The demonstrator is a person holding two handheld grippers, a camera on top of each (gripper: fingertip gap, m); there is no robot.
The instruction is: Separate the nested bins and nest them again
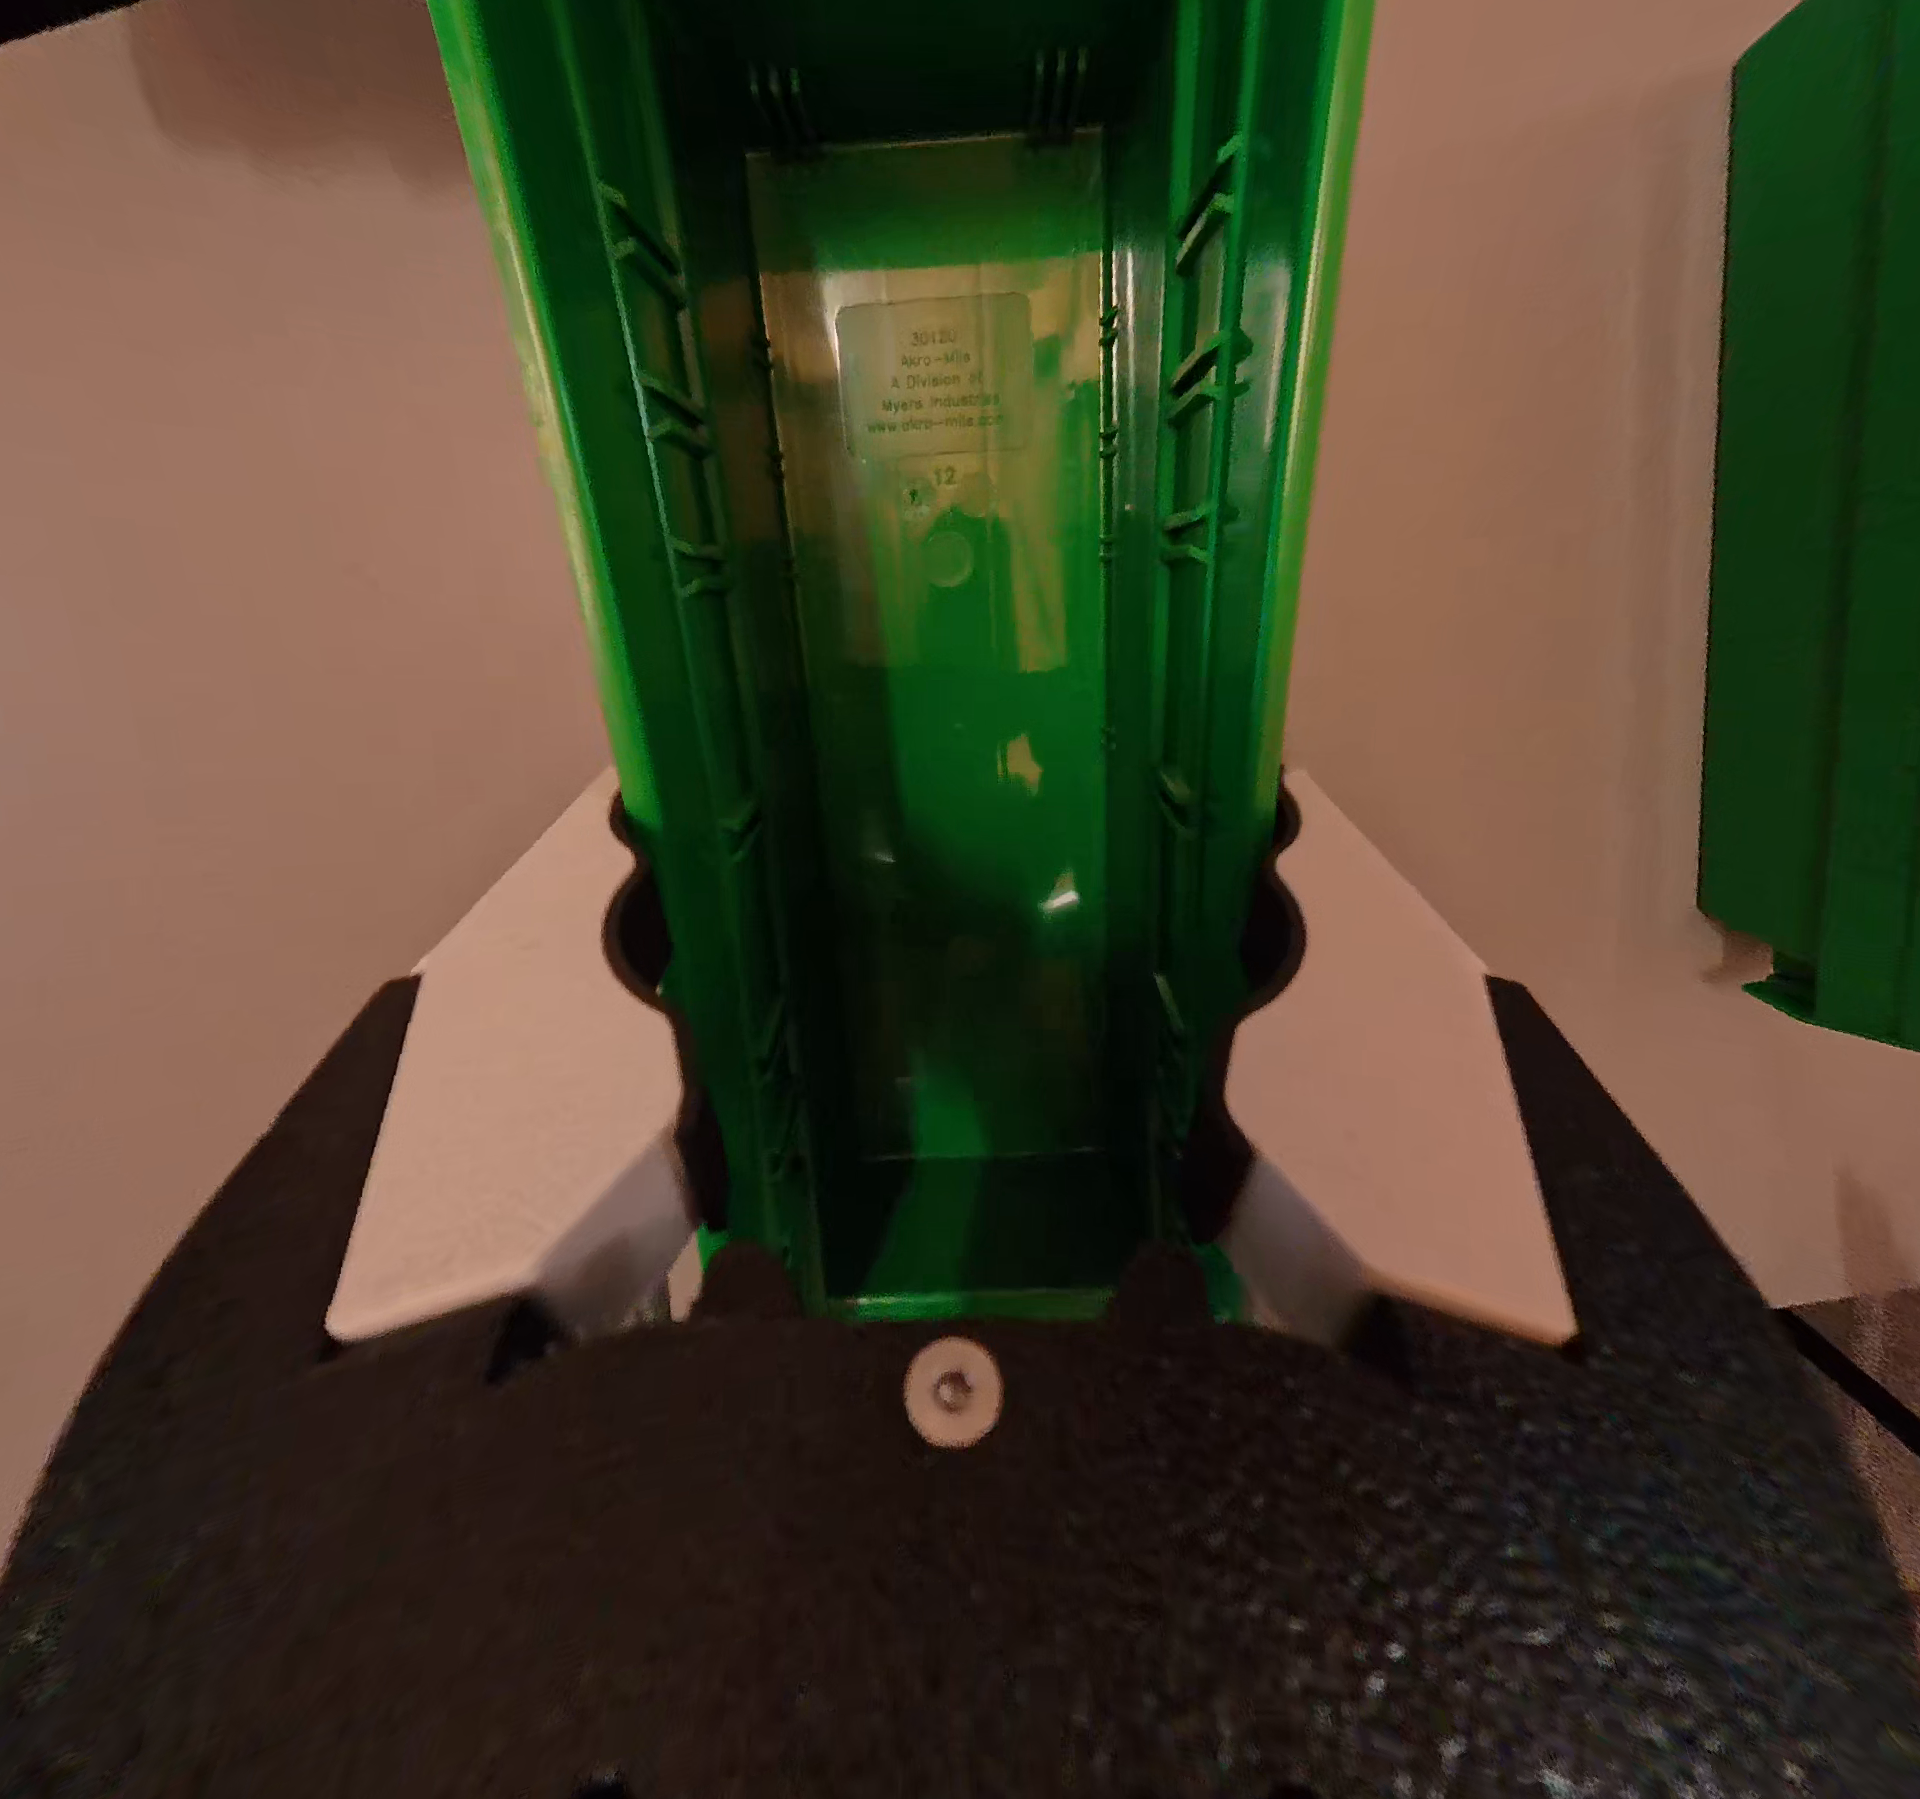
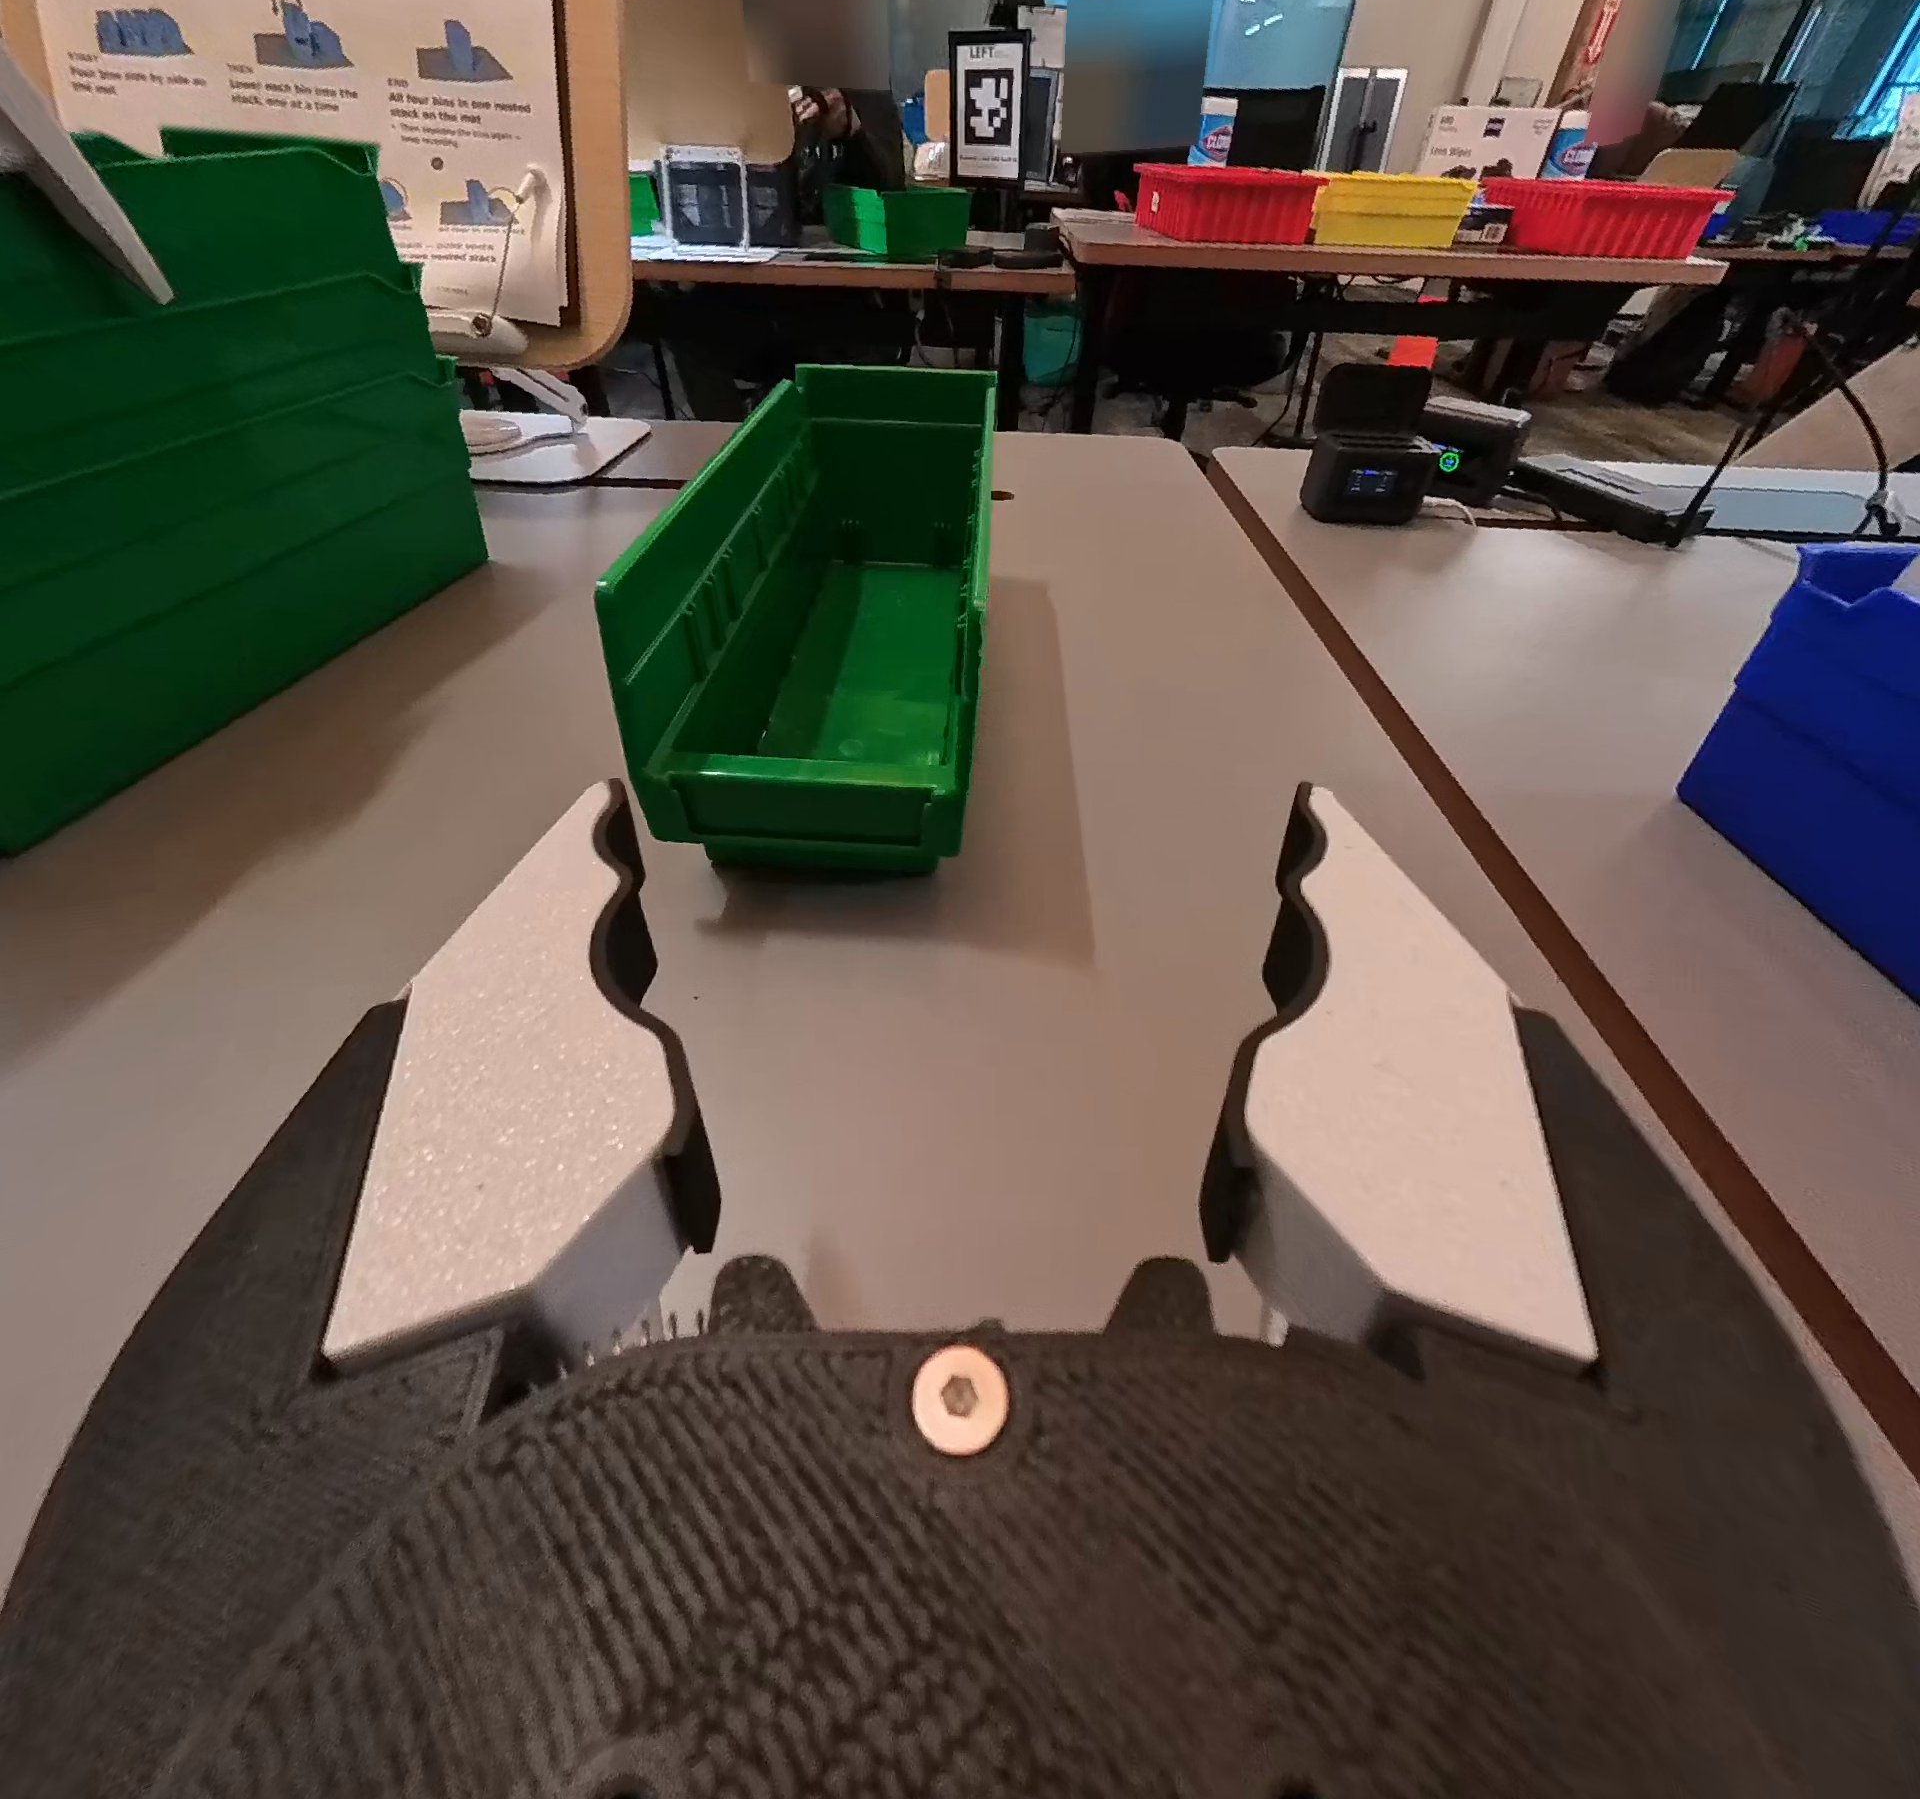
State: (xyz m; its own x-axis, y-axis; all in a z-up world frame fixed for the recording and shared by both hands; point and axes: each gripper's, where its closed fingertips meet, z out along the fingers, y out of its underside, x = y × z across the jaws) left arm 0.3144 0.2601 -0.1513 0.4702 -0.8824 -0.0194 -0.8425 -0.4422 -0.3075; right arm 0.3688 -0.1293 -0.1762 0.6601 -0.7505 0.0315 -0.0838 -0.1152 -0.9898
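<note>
Between my left claw [image 1: 951,1001] fingers sits a green bin [image 1: 935,523], gripped across its two long walls near one end, its open inside facing my camera and a table [image 1: 260,502] surface beyond it. The black pads press both walls, so that claw is clamped on the bin. Another green piece [image 1: 1829,523] shows at the right edge, apart from it.

My right claw [image 2: 956,1001] hangs wide apart and empty above the table [image 2: 1143,710], touching nothing. Just ahead of it rests a second bin [image 2: 821,637], upright, mouth up; a stack of green bins [image 2: 208,502] stands to the left with the other claw's finger [image 2: 73,191] over it.

I judge the step is carrying one bin to nest or set down. To do it well I'd keep the grip square, line its long axis with the receiving bin, lower it level so the walls don't jam, and steady the receiver with my free claw.
</note>
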